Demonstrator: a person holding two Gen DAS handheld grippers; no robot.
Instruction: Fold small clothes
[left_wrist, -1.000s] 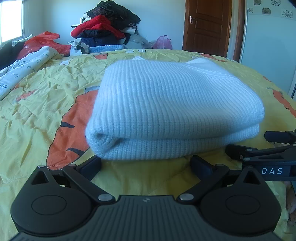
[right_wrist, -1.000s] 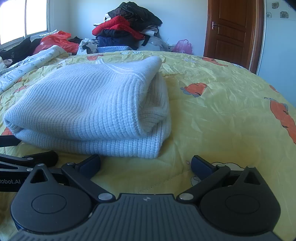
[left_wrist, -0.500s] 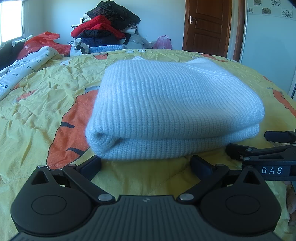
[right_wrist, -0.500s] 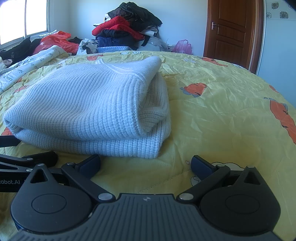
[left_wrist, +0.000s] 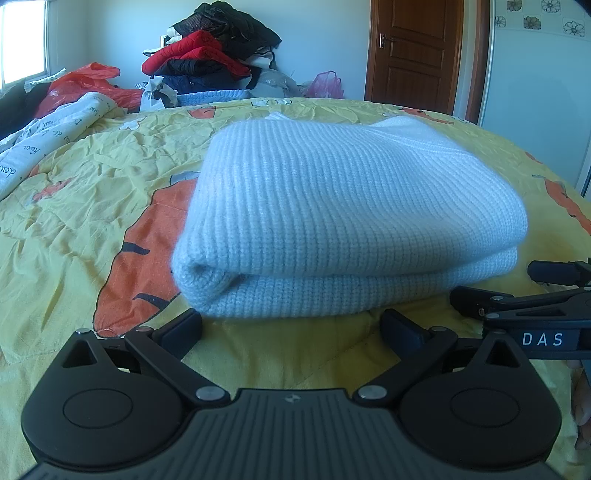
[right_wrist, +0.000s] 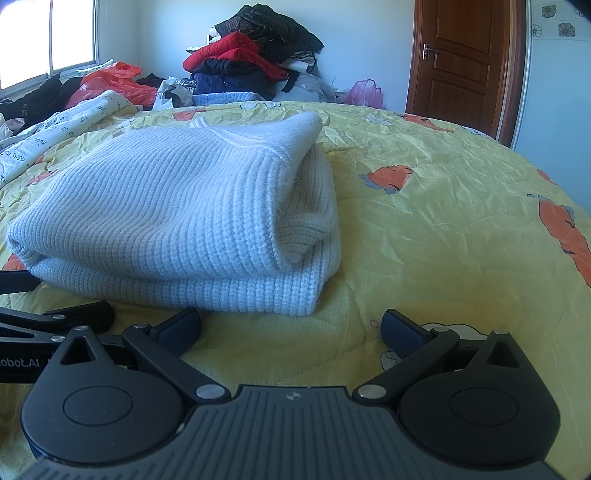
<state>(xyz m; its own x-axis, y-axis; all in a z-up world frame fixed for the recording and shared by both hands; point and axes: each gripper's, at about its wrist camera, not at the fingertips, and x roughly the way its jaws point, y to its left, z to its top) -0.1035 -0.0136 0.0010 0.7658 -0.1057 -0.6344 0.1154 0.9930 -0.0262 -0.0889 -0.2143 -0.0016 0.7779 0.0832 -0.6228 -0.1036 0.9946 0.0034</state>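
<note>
The bed (left_wrist: 110, 206), covered by a yellow carrot-print quilt, carries the folded white knit sweater (left_wrist: 343, 221) near its middle. The sweater's long axis is laid crosswise to both claws, its folded edge turned toward them. It is found straight ahead of the left claw (left_wrist: 291, 326), just beyond the tips, and ahead-left of the right claw (right_wrist: 291, 326). Both claws are held wide apart and empty, so the left is judged better placed.
</note>
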